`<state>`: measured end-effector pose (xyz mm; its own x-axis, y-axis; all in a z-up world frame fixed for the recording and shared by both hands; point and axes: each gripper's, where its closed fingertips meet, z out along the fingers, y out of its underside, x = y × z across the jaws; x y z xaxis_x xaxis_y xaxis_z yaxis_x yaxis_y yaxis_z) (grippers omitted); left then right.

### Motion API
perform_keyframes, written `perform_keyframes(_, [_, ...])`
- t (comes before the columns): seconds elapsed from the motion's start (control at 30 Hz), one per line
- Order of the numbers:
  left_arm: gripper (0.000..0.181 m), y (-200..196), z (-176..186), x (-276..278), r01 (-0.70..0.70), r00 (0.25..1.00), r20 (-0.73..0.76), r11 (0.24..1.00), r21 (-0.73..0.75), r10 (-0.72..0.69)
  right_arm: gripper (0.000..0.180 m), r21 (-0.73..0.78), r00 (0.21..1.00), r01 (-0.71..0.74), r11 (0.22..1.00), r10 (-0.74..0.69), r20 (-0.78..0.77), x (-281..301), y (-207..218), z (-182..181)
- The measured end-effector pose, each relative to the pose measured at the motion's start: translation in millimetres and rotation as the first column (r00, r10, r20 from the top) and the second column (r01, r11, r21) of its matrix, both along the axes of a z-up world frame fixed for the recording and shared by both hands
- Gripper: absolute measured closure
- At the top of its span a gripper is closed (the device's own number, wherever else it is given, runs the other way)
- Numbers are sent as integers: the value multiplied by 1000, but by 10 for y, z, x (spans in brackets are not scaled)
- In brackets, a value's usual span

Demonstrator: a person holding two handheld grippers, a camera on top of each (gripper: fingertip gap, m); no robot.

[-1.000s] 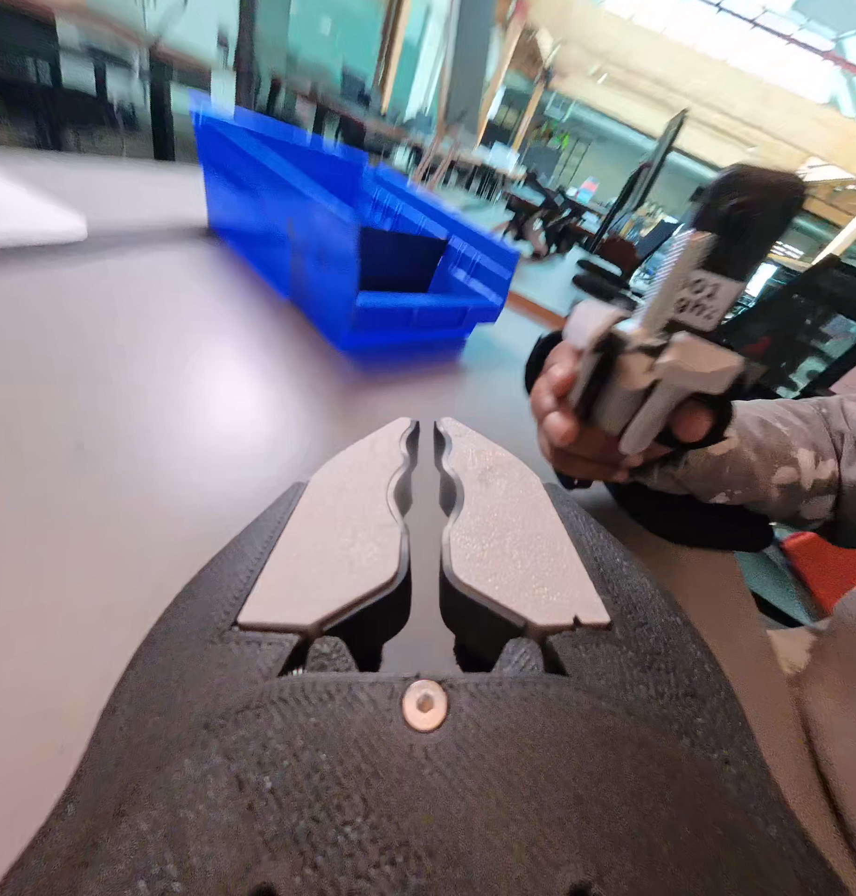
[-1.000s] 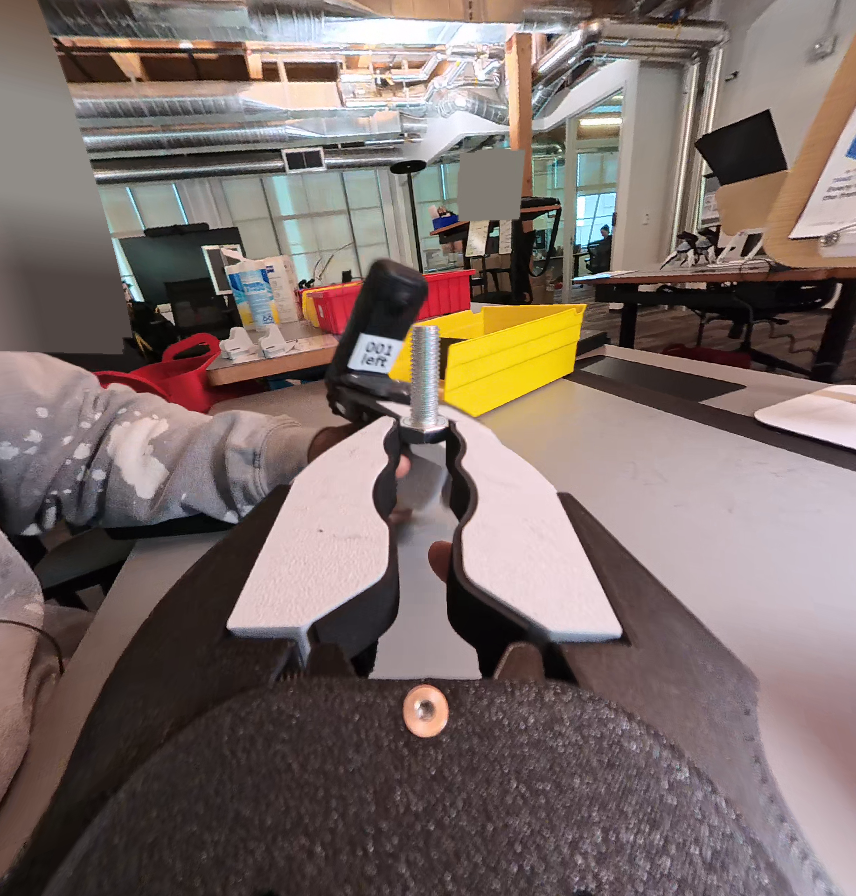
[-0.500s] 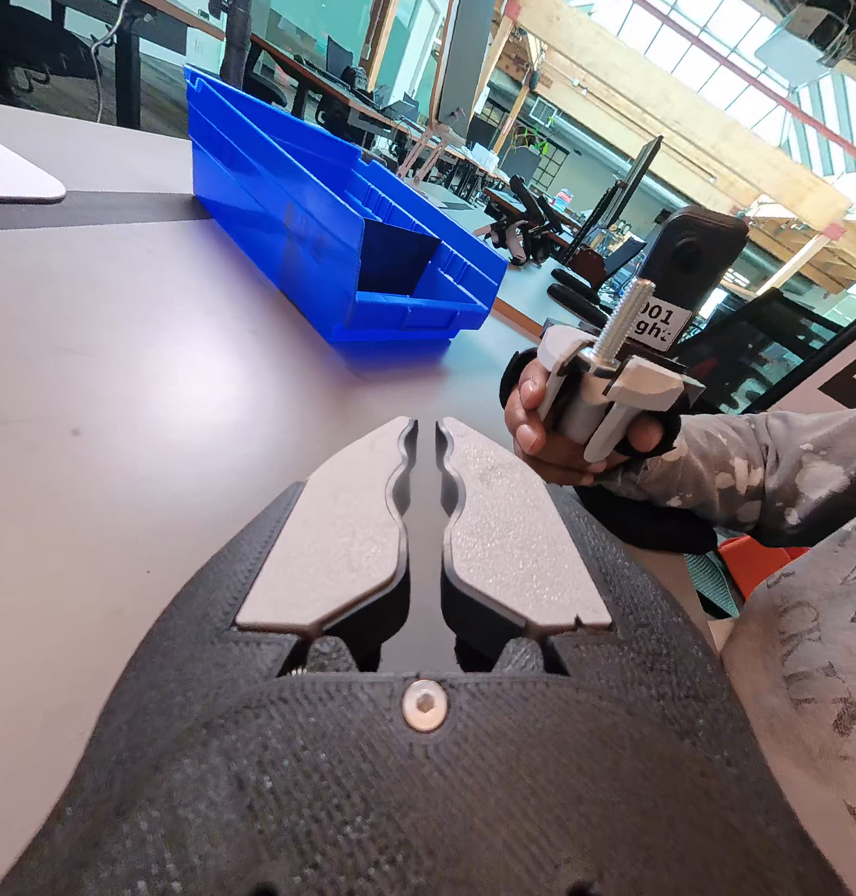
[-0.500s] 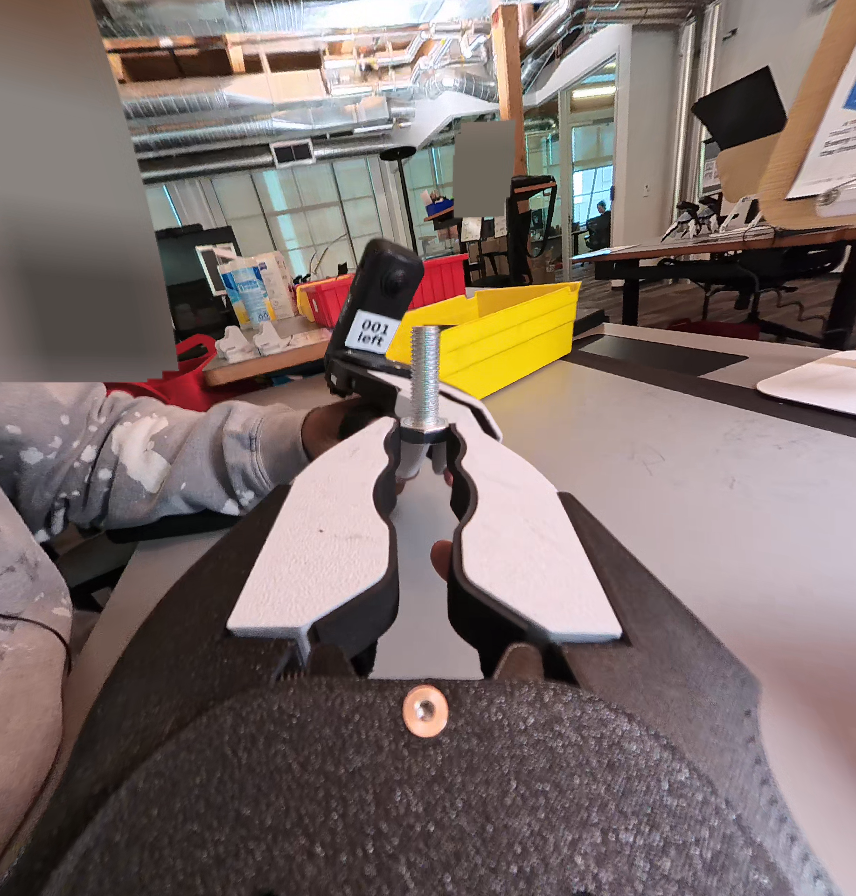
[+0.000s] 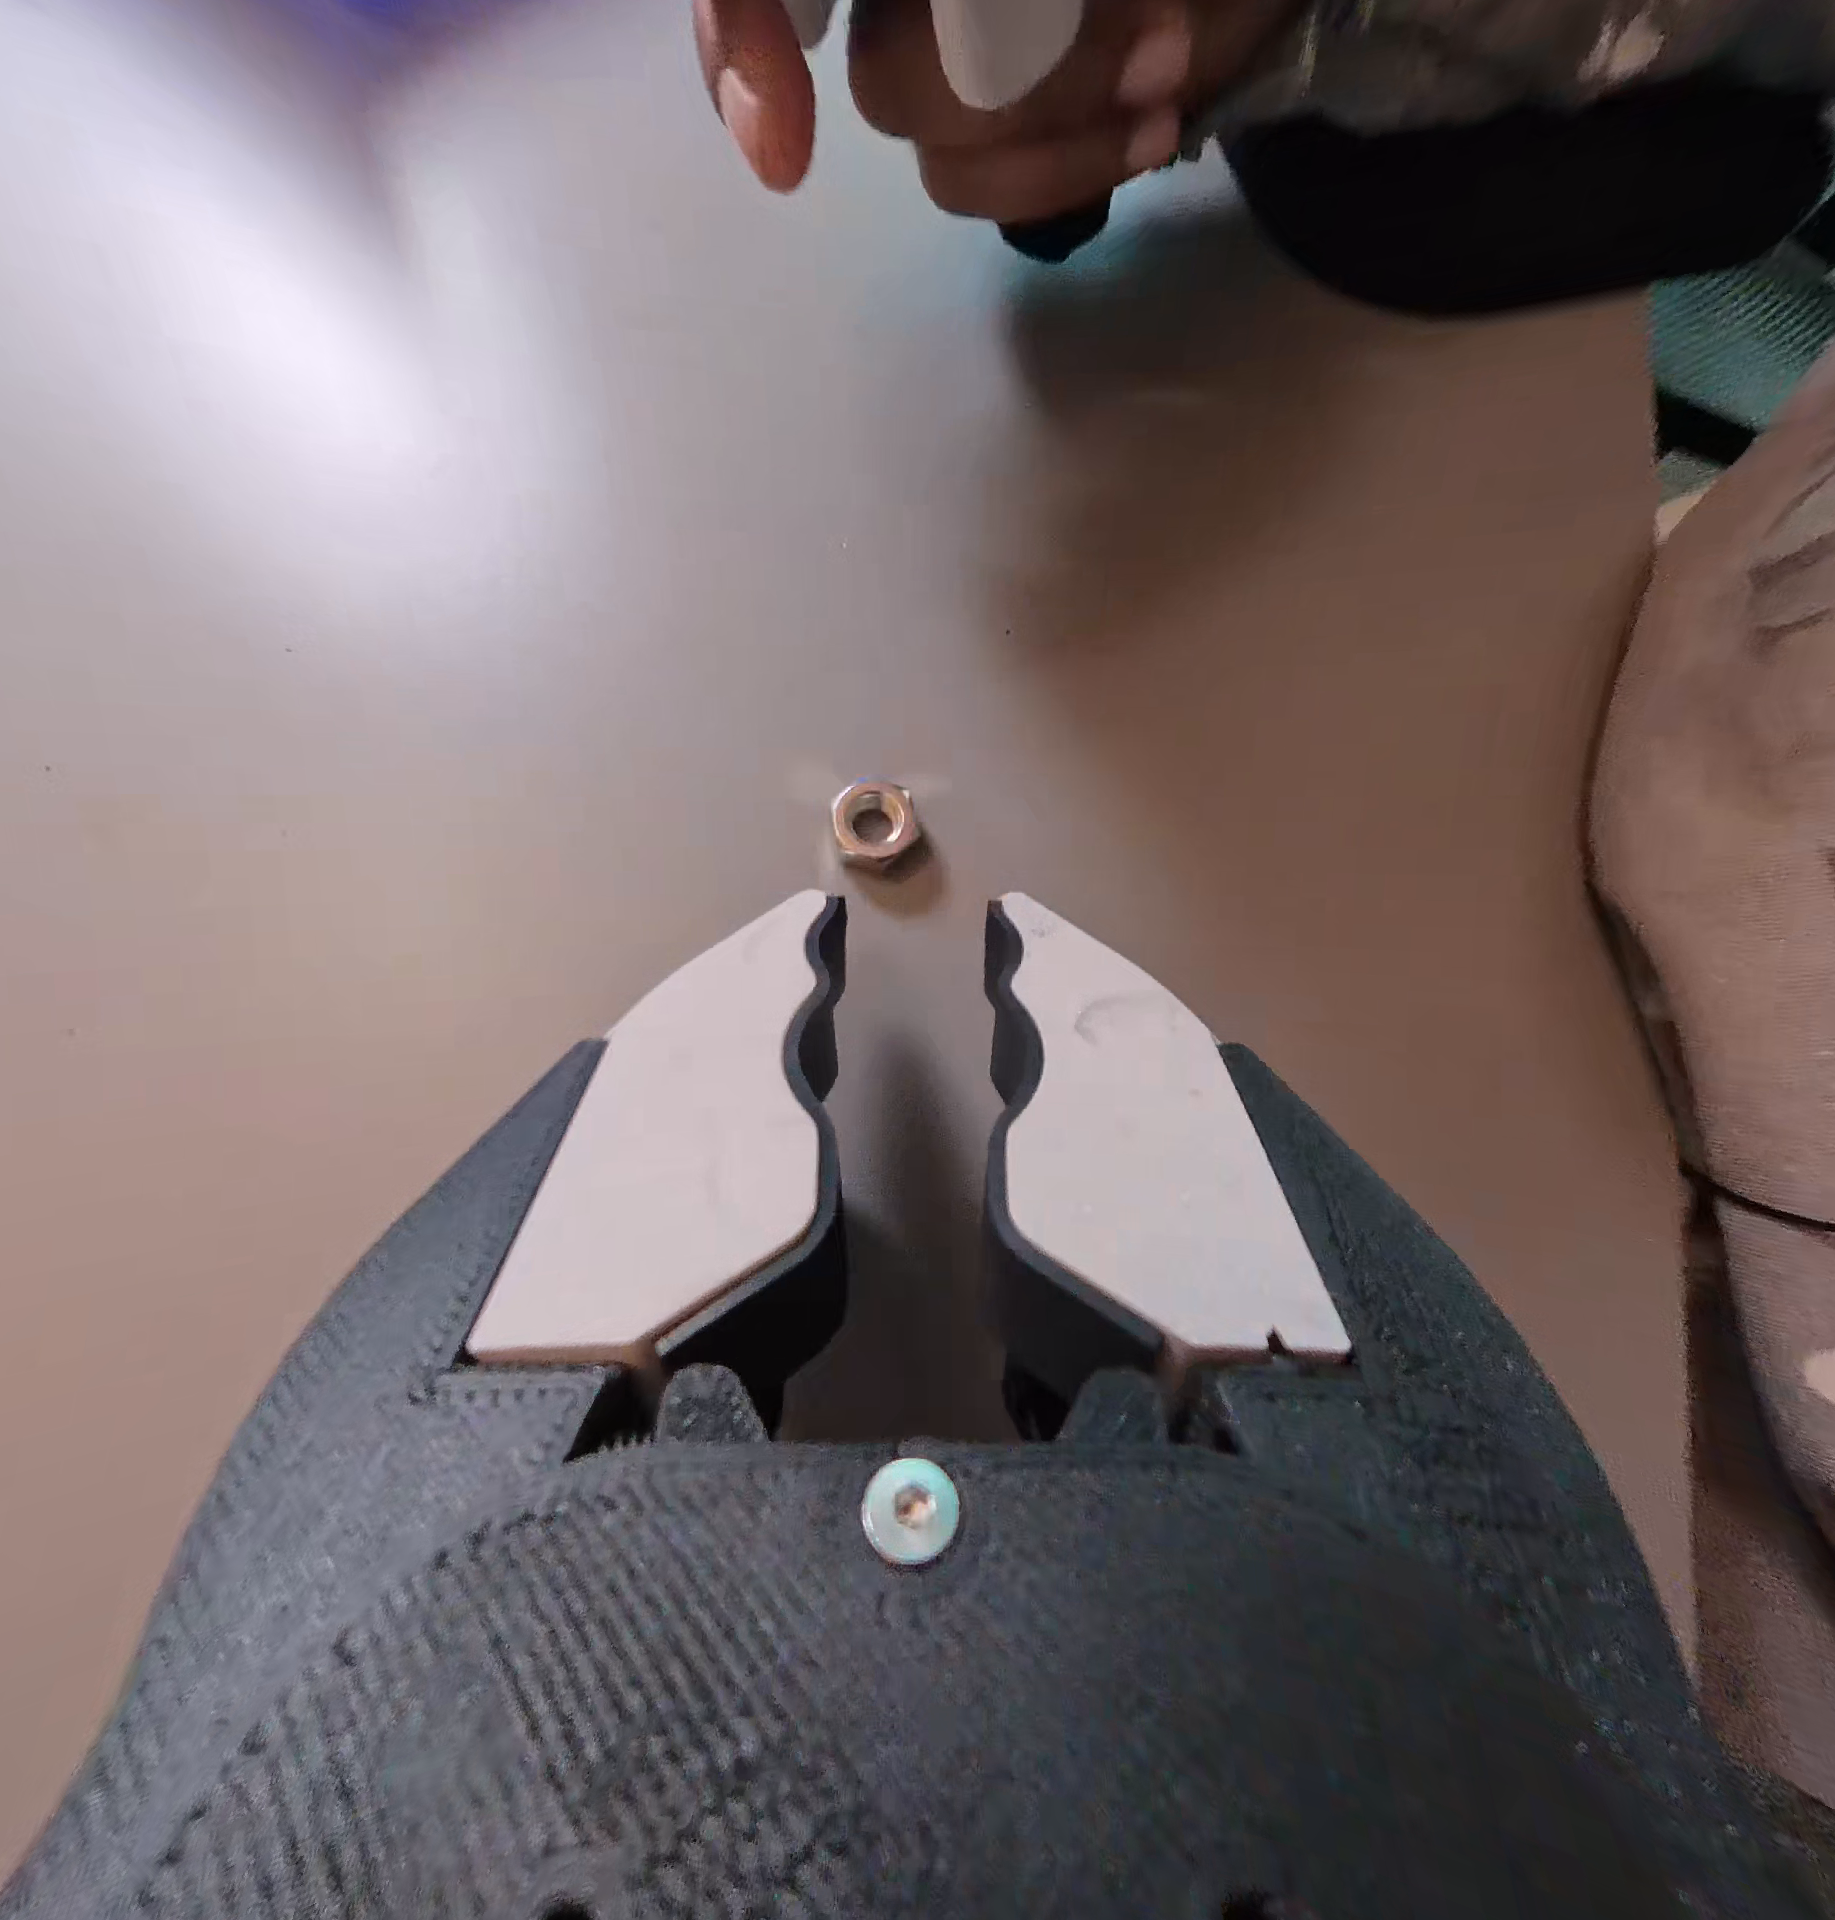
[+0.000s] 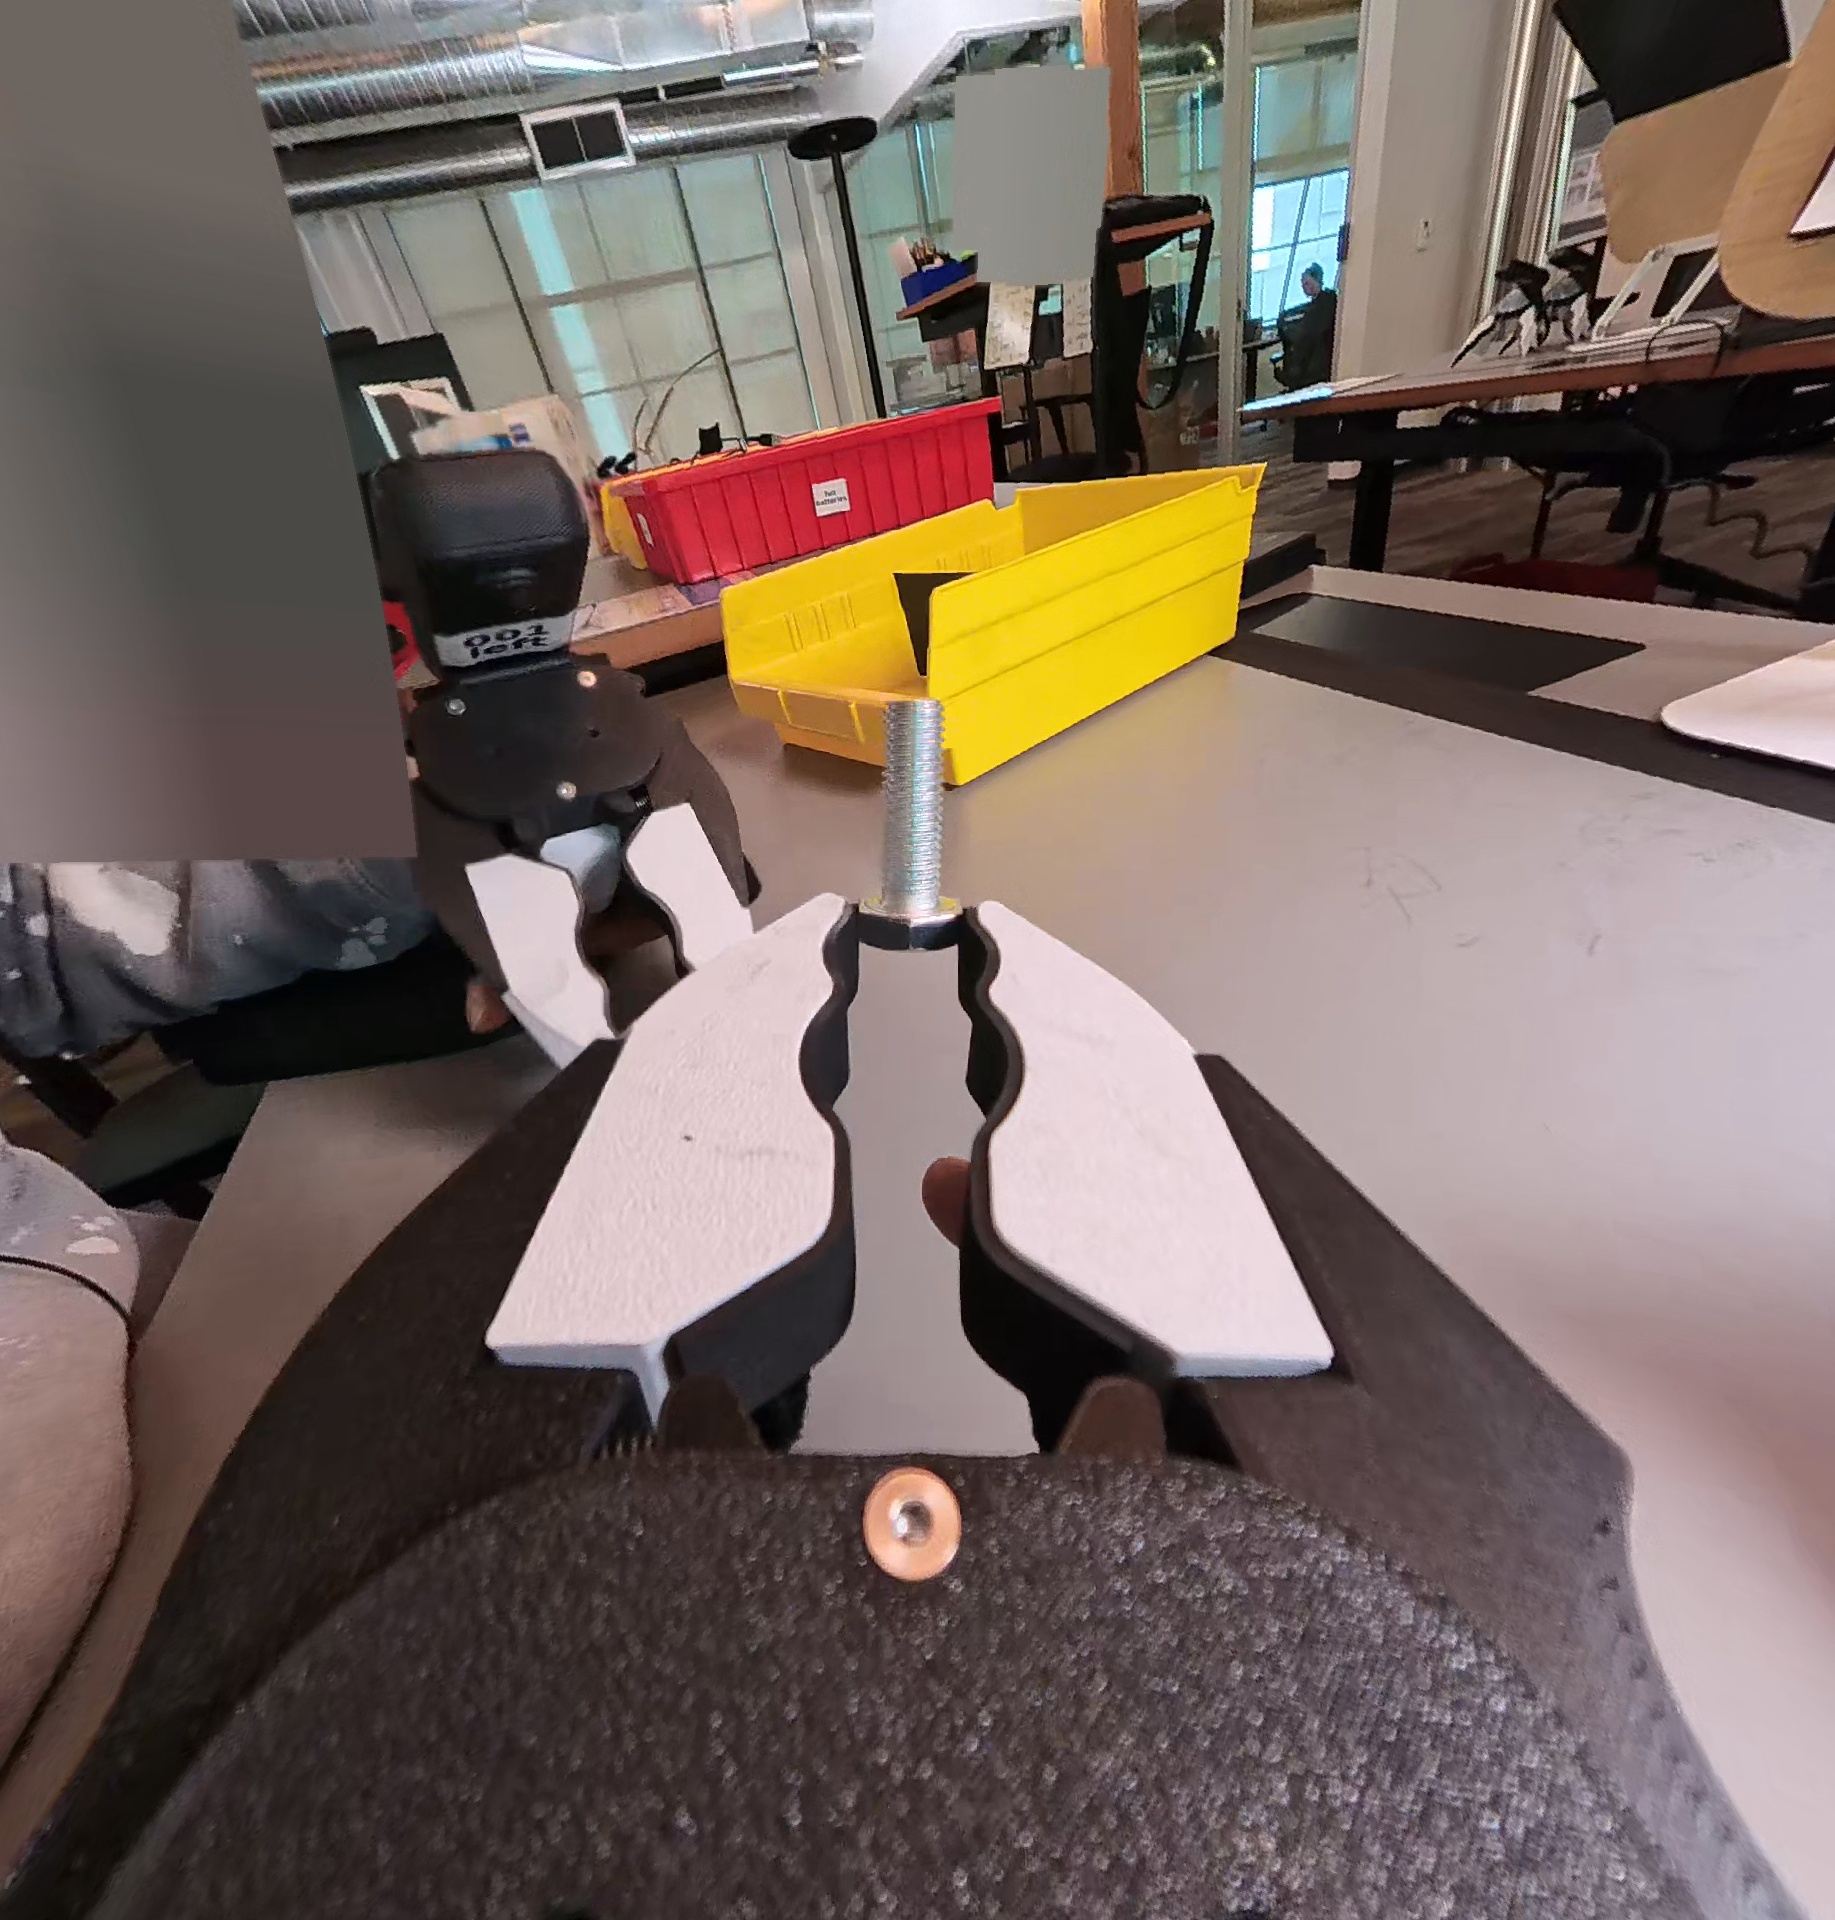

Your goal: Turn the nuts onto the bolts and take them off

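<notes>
A small silver hex nut (image 5: 878, 824) lies flat on the grey table (image 5: 373, 831), just beyond my left gripper (image 5: 915, 902), which points down at it with its jaws open and empty. My right gripper (image 6: 911, 912) is shut on the head of a silver bolt (image 6: 915, 802) that stands upright with its thread up. In the right wrist view the left gripper (image 6: 622, 914) shows to the left, tilted down over the table, jaws apart. In the left wrist view the hand (image 5: 954, 94) that holds the right gripper is at the top edge.
A yellow bin (image 6: 996, 623) stands on the table beyond the bolt, with a red bin (image 6: 819, 488) behind it. A white flat base (image 6: 1786, 696) lies at the far right. The person's sleeves and lap border the table's near edge (image 5: 1744, 935). Some 12 cm of space lies between my two pairs of fingers.
My left gripper has tipped down toward the table and opened its jaws; the nut has come into its view. The right gripper still holds the bolt upright.
</notes>
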<state>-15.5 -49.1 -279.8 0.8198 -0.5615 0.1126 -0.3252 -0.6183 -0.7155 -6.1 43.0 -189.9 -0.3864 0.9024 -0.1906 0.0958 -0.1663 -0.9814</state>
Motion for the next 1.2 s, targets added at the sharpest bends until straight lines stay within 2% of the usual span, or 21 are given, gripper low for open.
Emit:
perform_keyframes(0.23, [155, 237, -99, 40, 41, 994, -101, 999, -27, -44, 162, 19, 999, 36, 999, -36, 29, -20, 84, -63])
perform_keyframes(0.57, [158, 453, -149, 21, 20, 982, -188, 999, -40, -27, 162, 40, 999, 8, 999, -9, 41, -11, 12, -82])
perform_keyframes(0.73, [160, 499, -109, -5, 5, 986, -168, 999, -33, -11, 162, 52, 1000, -12, 999, 11, 18, 5, -32, -53])
perform_keyframes(0.83, [160, 571, 183, -80, -26, 996, -79, 999, 22, 28, 162, 58, 1000, -22, 998, 23, -21, 24, -58, 0])
perform_keyframes(0.97, [160, 691, 911, -45, 11, 999, 50, 988, 153, -19, 162, 69, 994, -42, 997, 49, -101, 70, -118, 110])
perform_keyframes(1.1, [160, 759, 1445, 104, 107, 992, 51, 972, 210, -120, 162, 90, 989, -41, 995, 53, -140, 103, -144, 167])
perform_keyframes(1.2, [160, 800, 1604, 242, 177, 983, 10, 965, 192, -183, 162, 107, 987, -33, 994, 49, -150, 112, -153, 182])
